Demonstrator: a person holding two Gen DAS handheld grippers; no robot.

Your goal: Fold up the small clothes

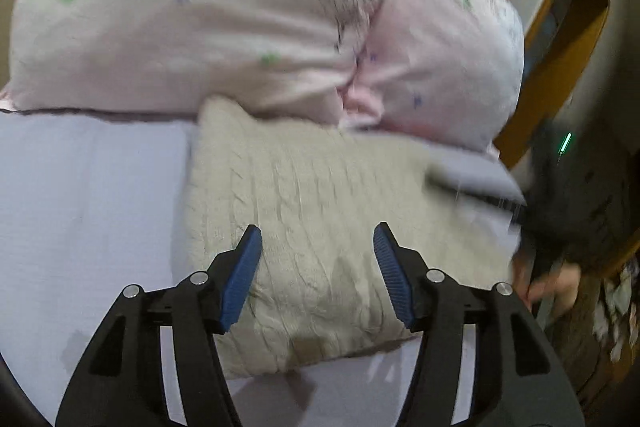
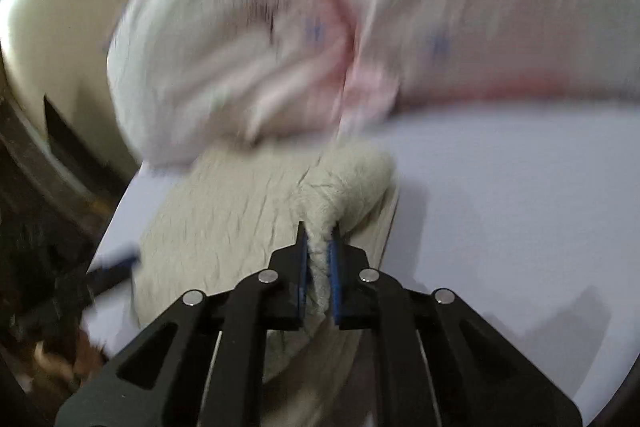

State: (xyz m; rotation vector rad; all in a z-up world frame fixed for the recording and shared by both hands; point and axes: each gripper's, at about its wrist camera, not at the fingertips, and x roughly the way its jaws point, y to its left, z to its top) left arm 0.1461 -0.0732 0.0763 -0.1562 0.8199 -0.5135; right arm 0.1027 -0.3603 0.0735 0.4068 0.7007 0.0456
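Risk: your right hand-held gripper point(image 2: 319, 239) pinches a thin ridge of the knit sweater point(image 2: 224, 211); it may slip. Left hand-held gripper point(image 1: 318, 247) spread, empty above it.

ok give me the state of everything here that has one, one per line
left gripper: open, hovering over the sweater, holding nothing
right gripper: shut on a lifted fold of the sweater
sweater: cream cable knit, lying on the sheet, one part pulled up in the right gripper
pillows: two, pink, side by side behind the sweater
sheet: pale lilac, spread flat
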